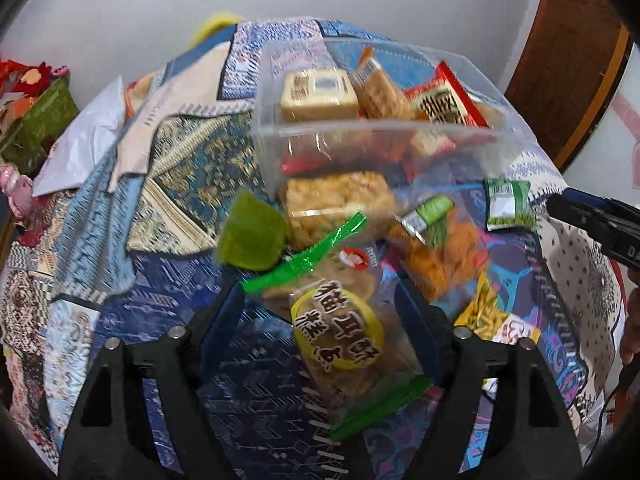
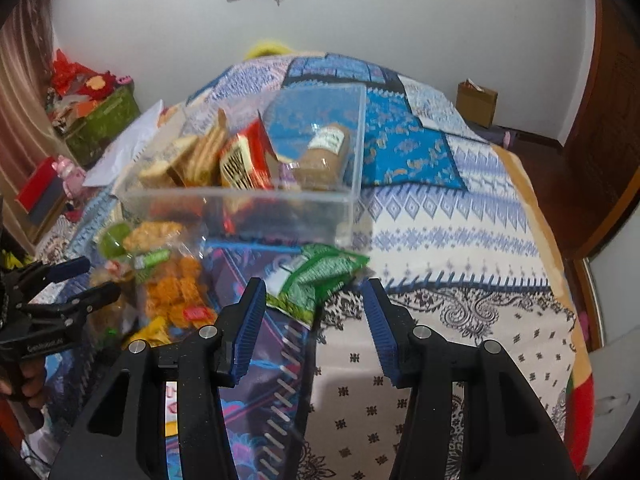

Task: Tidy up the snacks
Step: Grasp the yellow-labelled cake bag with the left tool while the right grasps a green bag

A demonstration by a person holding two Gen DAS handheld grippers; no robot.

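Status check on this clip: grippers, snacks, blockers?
Left gripper open around green-sealed cracker bag. Right gripper open, nearing green snack packet. Clear bin partly filled. No blockers.

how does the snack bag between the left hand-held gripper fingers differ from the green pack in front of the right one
The clear snack bag has green sealed ends, a yellow label and brown crackers showing; the green pack is opaque. The clear bag lies between the left hand-held gripper fingers; the green pack lies just beyond the right hand-held gripper. Both rest outside the clear bin.

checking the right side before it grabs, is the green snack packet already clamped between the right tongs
No, the right tongs stand wide open, and the green snack packet lies on the bedspread just ahead of them, unclamped.
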